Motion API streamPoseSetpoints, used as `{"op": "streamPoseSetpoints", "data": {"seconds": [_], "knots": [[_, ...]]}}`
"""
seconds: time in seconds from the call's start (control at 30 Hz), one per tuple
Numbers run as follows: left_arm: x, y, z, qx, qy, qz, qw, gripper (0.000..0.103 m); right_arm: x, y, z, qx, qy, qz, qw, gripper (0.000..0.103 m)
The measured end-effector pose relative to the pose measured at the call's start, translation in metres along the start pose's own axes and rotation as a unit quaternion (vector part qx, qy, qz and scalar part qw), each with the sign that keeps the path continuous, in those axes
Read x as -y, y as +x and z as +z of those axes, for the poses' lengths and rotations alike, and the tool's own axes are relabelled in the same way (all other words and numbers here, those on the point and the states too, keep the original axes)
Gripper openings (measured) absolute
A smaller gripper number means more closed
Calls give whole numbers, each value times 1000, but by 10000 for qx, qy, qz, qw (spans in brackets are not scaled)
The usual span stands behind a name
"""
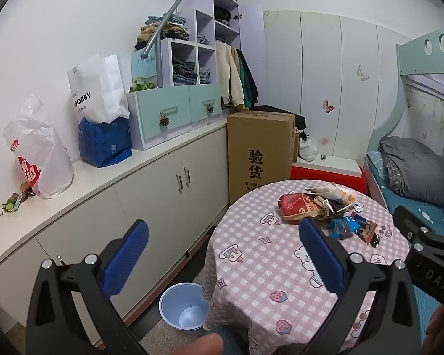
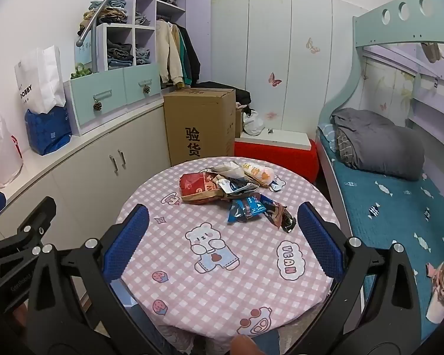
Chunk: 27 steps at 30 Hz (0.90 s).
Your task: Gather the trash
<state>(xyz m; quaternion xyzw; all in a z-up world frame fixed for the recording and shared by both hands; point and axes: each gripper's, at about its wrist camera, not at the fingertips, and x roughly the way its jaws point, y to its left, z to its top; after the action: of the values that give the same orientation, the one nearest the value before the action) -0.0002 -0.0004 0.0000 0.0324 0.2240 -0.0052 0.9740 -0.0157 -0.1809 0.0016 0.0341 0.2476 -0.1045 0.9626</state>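
Trash: loose heap of crumpled wrappers and bags on the far half of the round table, which wears a pink checked cloth printed with bears and strawberries.
Red bag: largest piece, red and brown, lying flat at the left of the heap.
Blue wrapper: shiny, crinkled, on the near side of the heap, with a dark brown wrapper touching its right end.
Pale packets: white and orange, at the back right of the heap.
Bin: light blue pail on the floor beside the table, between the table and the low white cabinets; nearly empty inside.
Right gripper: blue pads spread wide, nothing between them; it hovers over the near half of the table, the heap just beyond its tips, the brown wrapper close to the right pad.
Left gripper: pads likewise wide apart and empty; held at the table's left edge, the heap ahead and to the right, the bin below it.
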Motion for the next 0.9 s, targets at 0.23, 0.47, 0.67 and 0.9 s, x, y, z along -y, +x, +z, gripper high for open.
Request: {"op": "streamPoseSetpoints", "data": {"seconds": [0.23,0.47,0.67,0.9], "knots": [[0,3,0,-33,-8,16,10000,99,0,0,1,17,15,7,10000,98],[-2,2,1,-7,-36,-15,10000,99,1,0,1,12,20,11,10000,98],[-9,4,2,-81,-140,-14,9999,99,1,0,2,6,22,10,10000,98],[-12,4,5,-37,-146,-22,9999,99,1,1,2,12,24,18,10000,98]]}}
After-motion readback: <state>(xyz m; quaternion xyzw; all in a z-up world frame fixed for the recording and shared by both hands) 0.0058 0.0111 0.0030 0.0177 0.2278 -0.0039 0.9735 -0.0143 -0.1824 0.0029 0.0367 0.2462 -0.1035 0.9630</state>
